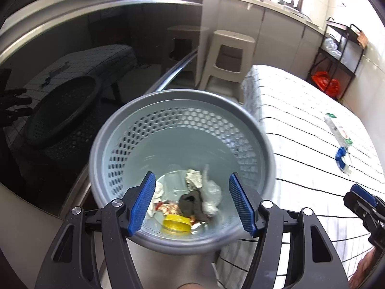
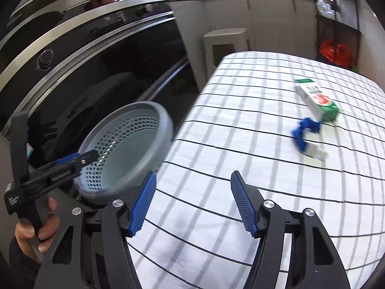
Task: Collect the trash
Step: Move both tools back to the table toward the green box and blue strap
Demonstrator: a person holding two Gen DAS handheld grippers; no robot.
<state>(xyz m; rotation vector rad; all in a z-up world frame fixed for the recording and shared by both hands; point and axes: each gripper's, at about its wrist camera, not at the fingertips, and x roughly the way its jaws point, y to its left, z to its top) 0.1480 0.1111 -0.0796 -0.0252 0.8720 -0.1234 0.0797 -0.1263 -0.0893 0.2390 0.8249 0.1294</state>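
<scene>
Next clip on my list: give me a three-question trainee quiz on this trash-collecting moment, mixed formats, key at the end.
1. True or false: the left gripper is open above the grey bin.
2. Multiple choice: which item lies in the bin? A) yellow lid B) green and white carton C) blue wrapper
3. Short answer: what does the right gripper hover over?

Key
1. True; nothing sits between its pads.
2. A; the carton and wrapper lie on the table.
3. The checked tablecloth, open and holding nothing.
</scene>
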